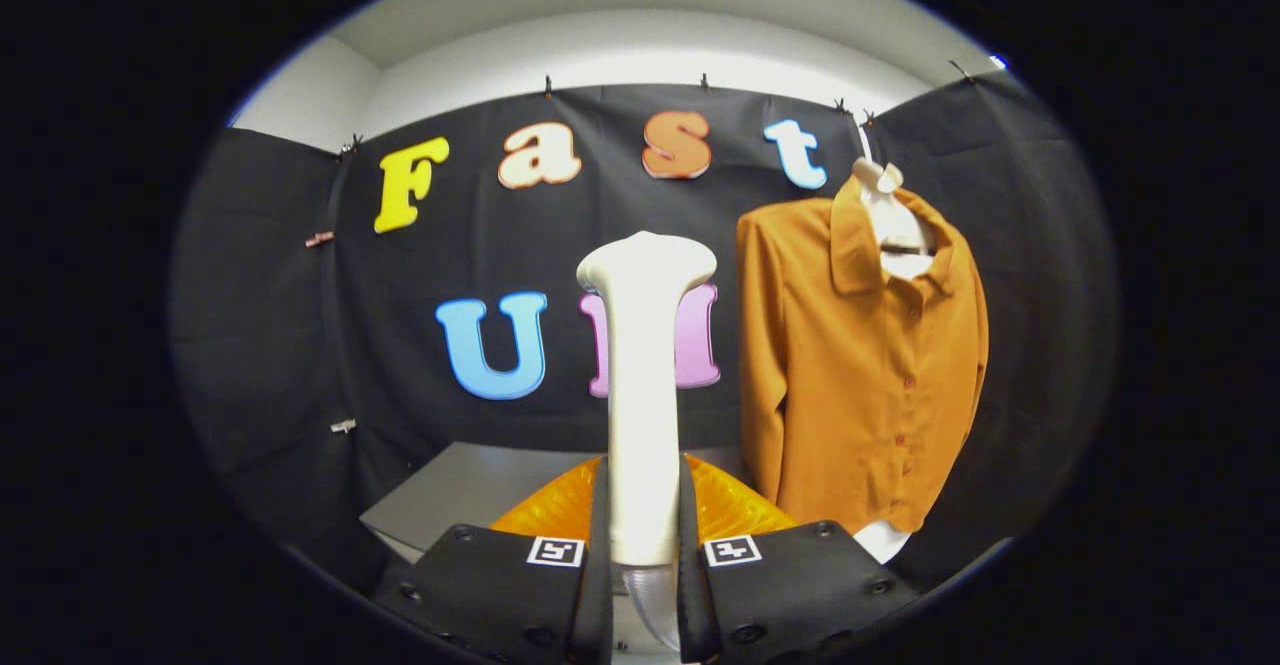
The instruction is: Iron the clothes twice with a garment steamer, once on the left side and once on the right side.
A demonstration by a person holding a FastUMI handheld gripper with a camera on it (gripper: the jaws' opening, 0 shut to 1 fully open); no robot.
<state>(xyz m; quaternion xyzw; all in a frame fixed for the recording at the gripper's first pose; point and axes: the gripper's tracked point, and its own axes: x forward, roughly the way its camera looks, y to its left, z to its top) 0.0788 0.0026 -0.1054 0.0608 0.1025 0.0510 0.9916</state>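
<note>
- Far off to the left of the steamer [645,395] there's just the booth's draped black cloth wall [270,345], soft and a bit wrinkled, pinned up with small clips.
- Below the steamer and a little to its left sits a grey table [450,495] with a flat matte top, and something orange and glossy with a faceted surface [545,510] right behind the fingers (can't tell what it is).
- The steamer itself is a smooth off-white plastic wand, upright, flaring to a wide rounded head on top. The gripper [645,545] has both fingers pressed against its handle, jaws narrow and clamped on it.
- To the right of the steamer, apart from it, hangs the shirt [860,365]: rust-orange, collared, buttoned down the front, smooth woven fabric on a pale hanger form.
- Looks like the step is carrying the steamer over to the shirt; no contact yet. Next move probably calls for swinging the head right and facing it toward one side of the shirt front, then drawing it along the fabric.
</note>
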